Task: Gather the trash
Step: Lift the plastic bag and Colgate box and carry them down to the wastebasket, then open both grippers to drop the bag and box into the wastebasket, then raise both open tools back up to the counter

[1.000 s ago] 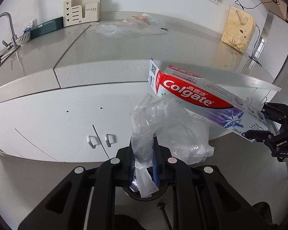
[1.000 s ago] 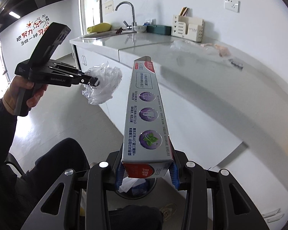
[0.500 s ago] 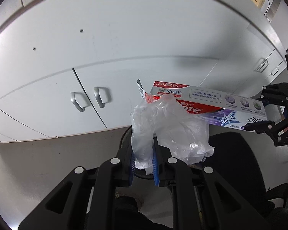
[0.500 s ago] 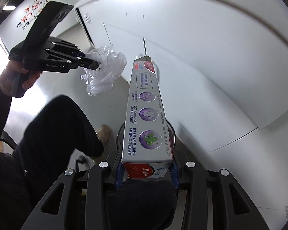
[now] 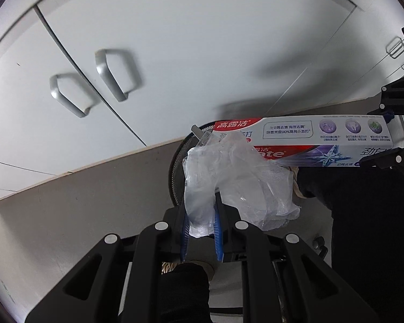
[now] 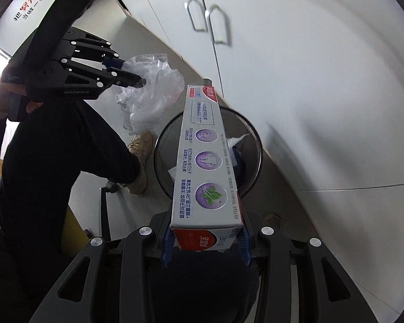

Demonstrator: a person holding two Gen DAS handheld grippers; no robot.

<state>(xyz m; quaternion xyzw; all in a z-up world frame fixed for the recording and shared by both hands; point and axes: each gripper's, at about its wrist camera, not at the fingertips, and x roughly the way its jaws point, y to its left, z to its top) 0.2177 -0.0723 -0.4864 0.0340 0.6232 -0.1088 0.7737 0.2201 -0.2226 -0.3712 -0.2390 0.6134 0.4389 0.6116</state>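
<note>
While the left gripper [image 5: 200, 231] clamps a plastic bag [image 5: 237, 180] and the right gripper [image 6: 206, 238] clamps a toothpaste box [image 6: 204, 158], both items hang ahead of the jaws above the mesh bin [image 6: 253, 140], collected but not yet dropped in.

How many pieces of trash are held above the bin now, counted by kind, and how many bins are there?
Plastic bag: 1, in the left tool
Toothpaste box: 1, in the right tool
Mesh bin: 1
Total: 3 things
</note>
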